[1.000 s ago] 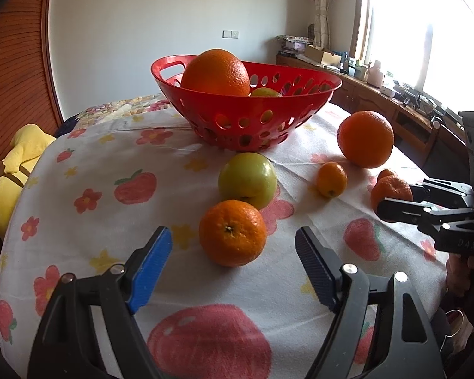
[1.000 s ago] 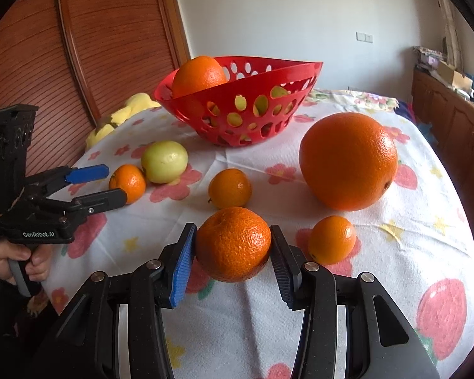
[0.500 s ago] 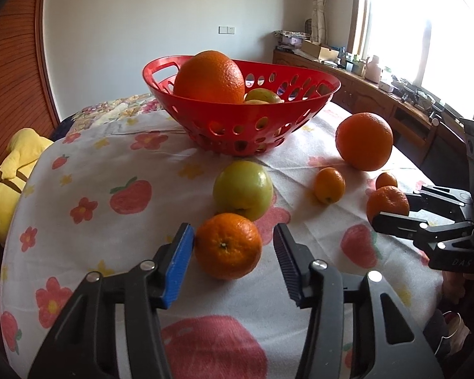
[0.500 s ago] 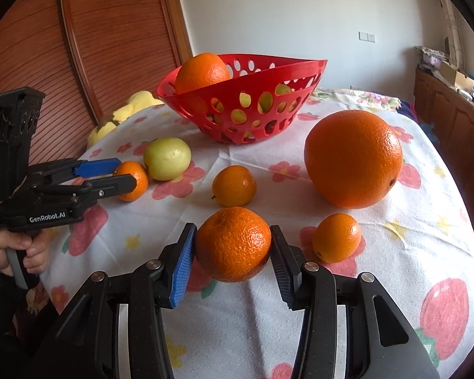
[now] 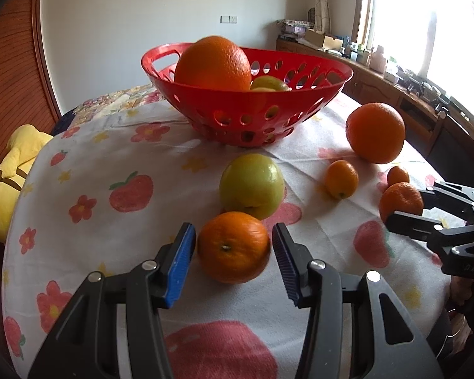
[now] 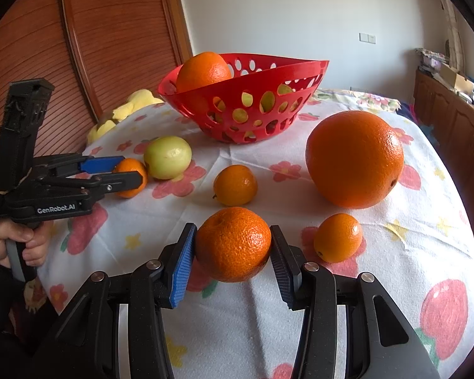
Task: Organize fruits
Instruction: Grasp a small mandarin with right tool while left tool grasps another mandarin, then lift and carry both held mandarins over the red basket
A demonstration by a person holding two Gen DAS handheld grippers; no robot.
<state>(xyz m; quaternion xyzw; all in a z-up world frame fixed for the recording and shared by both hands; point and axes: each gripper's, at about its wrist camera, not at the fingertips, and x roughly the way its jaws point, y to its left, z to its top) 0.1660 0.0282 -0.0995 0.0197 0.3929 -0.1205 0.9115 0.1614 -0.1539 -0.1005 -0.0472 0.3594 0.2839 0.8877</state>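
Currently both grippers are on mandarins. Right gripper (image 6: 233, 254): pads pressed against both flanks of a mandarin (image 6: 233, 243), no gap visible on either side; the fruit appears clamped, and its underside seems slightly clear of the tablecloth (image 6: 410, 252), though lift is hard to confirm. Left gripper (image 5: 233, 259): fingers bracket a second mandarin (image 5: 233, 247) with a narrow gap on each side, so partly open, not yet gripping. That fruit rests on the cloth, just in front of the green apple (image 5: 252, 185) and nearly touching it.

Red basket (image 5: 316, 94) sits toward the far side of the table and holds a large orange (image 5: 213, 63) plus at least one green fruit (image 5: 270, 83). Loose on the cloth: another large orange (image 6: 354, 158) and two small citrus (image 6: 235, 185), (image 6: 338, 237).

Judgement: pick phase of the sort, several fruits not yet binned. Right side is ready to carry; left is one squeeze short.

Next move, as I read it: close the left fingers evenly on the mandarin's widest part, avoiding a nudge into the apple, which would roll. Then raise each fruit high enough to clear the basket rim and release low inside, away from the big orange, so nothing bounces out.
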